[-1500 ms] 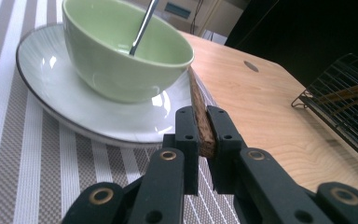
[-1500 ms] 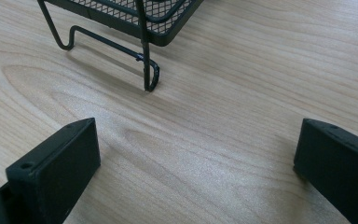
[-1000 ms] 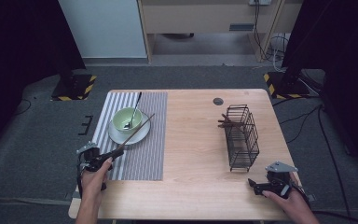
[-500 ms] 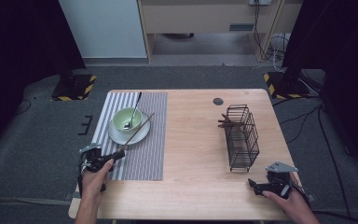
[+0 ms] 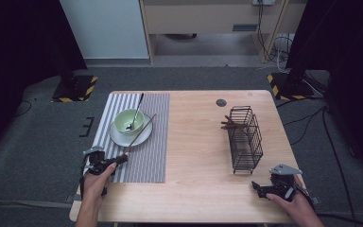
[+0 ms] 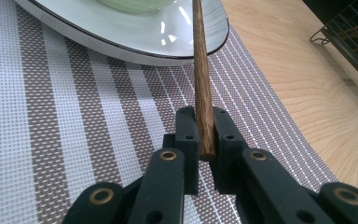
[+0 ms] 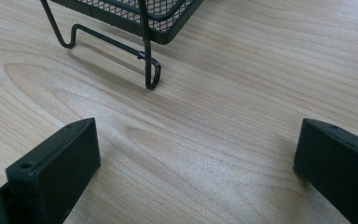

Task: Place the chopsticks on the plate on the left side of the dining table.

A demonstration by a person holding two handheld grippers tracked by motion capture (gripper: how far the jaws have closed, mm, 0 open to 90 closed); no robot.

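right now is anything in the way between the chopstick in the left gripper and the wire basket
Nothing visible blocks it. The left gripper is shut on the chopstick, whose far end leans over the plate. Between it and the wire basket lie only the striped mat and the table.

My left gripper (image 6: 200, 135) has matte black jaws built from jointed bars, with brass-coloured rivets at the pivots and small screw holes in the blocky tips. My right gripper (image 5: 264, 189) is black too, with plain squared pads and a grey three-cornered plate on top. My forearms are bare.
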